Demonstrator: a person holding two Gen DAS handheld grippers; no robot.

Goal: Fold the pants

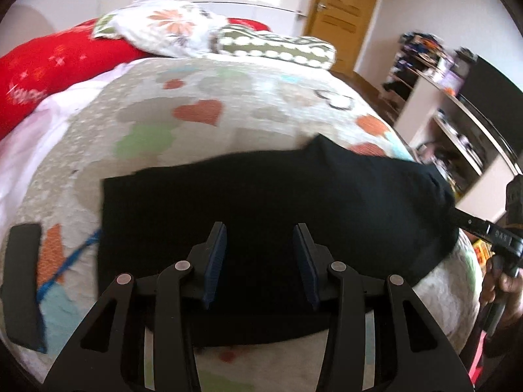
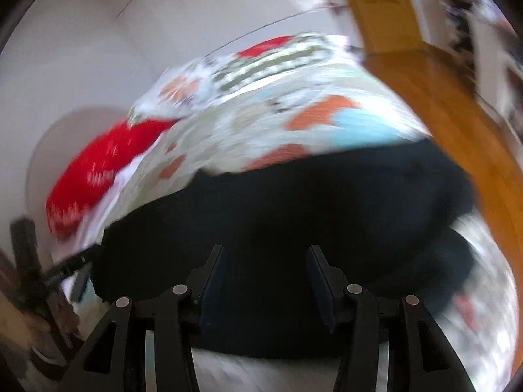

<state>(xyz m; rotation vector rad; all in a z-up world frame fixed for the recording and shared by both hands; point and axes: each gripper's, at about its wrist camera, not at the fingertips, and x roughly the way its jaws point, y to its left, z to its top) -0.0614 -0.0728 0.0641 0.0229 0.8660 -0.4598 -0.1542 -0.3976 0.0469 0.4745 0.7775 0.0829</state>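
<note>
Just ahead of the left gripper (image 1: pixel 259 254), under its parted fingers: the pants (image 1: pixel 261 209), dark, spread flat across the bed (image 1: pixel 202 111), already looking folded into a broad block; jaws standing wide with nothing between the pads, so open and holding nothing; probably poised above the near edge to take a hem or press the fold flat. Off to the tool's right, at the far end of the cloth: the right gripper (image 1: pixel 483 228), a finger lying along the pants' edge, likely there to pin or lift that corner; impossible to say from this view whether that finger touches the cloth. To the tool's left, well apart from the pants: a phone (image 1: pixel 24 284) lying on the cover, with a blue cord (image 1: pixel 65 268) running beside it; beyond the cloth, pillows (image 1: pixel 183 29) and a red cushion (image 1: pixel 55 62).

Ahead of the right gripper (image 2: pixel 266 274) in its own view: the same dark cloth (image 2: pixel 278 215) filling the space under the fingers; jaws wide apart, empty, so open as well; heavily smeared, suggesting the tool in motion. Shown only here: the pants' far end drooping over the bed's side toward the wooden floor (image 2: pixel 457 124), and the left tool low at the left edge. Shown only in the left view: the phone, the cord, the shelves (image 1: pixel 457 124) and the neat straight left edge of the fold.
</note>
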